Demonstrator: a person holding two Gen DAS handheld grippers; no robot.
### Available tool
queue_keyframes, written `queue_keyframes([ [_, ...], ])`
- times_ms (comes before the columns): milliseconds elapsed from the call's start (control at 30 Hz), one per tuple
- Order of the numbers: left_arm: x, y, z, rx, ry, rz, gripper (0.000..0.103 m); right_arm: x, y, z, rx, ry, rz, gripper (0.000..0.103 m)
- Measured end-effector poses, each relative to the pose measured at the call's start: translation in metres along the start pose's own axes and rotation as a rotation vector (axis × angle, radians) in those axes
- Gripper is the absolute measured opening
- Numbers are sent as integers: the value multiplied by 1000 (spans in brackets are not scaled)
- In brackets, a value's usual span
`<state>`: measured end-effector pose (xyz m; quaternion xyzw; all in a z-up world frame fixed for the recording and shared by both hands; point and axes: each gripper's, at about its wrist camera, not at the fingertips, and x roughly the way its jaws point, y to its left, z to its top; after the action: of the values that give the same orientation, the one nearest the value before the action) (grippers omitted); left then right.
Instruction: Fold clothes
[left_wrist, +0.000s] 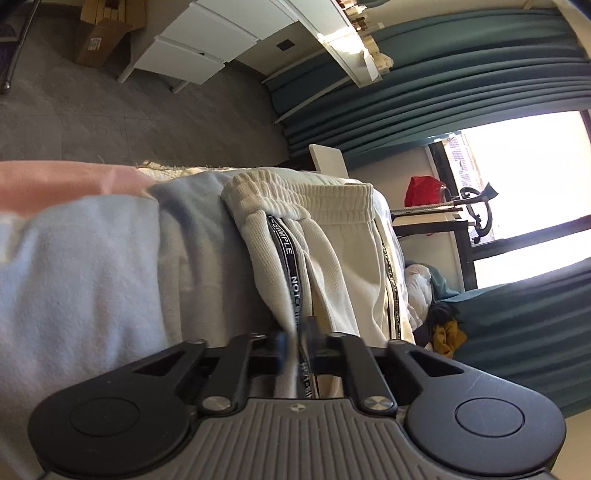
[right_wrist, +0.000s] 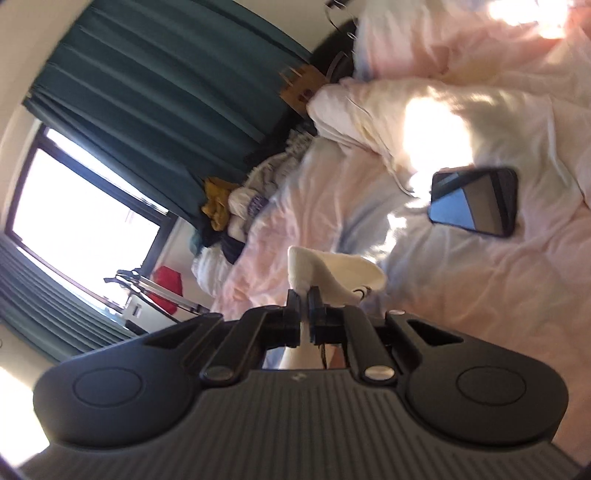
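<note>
Cream knit sweatpants (left_wrist: 332, 236), ribbed elastic waistband at the far end, black side tape with white lettering running down each leg seam, fabric thick and soft-looking, a few long creases along the legs. Pants are stretched out lengthwise over the bed (right_wrist: 461, 295), lying across a pale blue cover (left_wrist: 92, 277) next to a pink patch (left_wrist: 55, 181) of bedding

Left tongs (left_wrist: 298, 343) clenched on the pants near the taped seam, cloth bunched and blurred between the jaws. Right tongs (right_wrist: 303, 306) clenched on a cream fold of what looks like the same pants (right_wrist: 332, 273), raised a little off the pink-white bedding. Two grips at once, probably to keep the fabric taut and carry one part over another; whether this is spreading flat or bringing a fold across, can't tell from here. No finished fold visible, waistband end lies open and flat

Out from the pants: black phone (right_wrist: 474, 201) lies screen-up on the bedding beyond the right tongs' fold, clear of it. Heap of mixed clothes (right_wrist: 236, 210) at the bed's edge toward the window, teal curtains (left_wrist: 461, 74) past that. White drawers (left_wrist: 207, 40) and cardboard box (left_wrist: 103, 33) on the floor beyond the waistband end
</note>
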<state>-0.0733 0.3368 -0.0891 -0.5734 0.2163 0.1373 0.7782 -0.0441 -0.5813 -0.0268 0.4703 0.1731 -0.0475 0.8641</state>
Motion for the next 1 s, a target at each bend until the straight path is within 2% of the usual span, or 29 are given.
queue_keyframes([
  [100, -8, -7, -1, 19, -49, -71, 3, -14, 38, 5, -53, -96, 62, 7],
  [167, -12, -8, -1, -5, -64, -112, 3, -11, 53, 11, -57, -136, 80, 7],
  [233, -12, -11, 2, -31, -56, -123, 3, 0, 61, 19, -75, -163, 36, 7],
  [433, -7, -26, 11, -93, -37, -148, 3, 90, 47, 55, 48, -24, -144, 7],
  [467, -6, -33, 14, -105, -36, -160, 3, 102, 58, 59, 30, -21, -137, 7],
  [567, -5, -51, 22, -136, -36, -212, 3, 136, 95, 72, -30, -17, -111, 7],
  [667, -10, -64, 22, -99, -37, -236, 3, 126, 136, 88, -69, -116, 85, 7],
  [767, -15, -51, 18, -58, -17, -206, 3, 96, 136, 93, -95, -220, 190, 7],
  [867, -12, -25, 14, -55, 45, -128, 3, 82, 89, 82, -119, -186, 90, 6],
  [1000, -3, 7, 9, -72, 140, -24, 4, 74, -12, 48, -65, -23, -99, 6],
])
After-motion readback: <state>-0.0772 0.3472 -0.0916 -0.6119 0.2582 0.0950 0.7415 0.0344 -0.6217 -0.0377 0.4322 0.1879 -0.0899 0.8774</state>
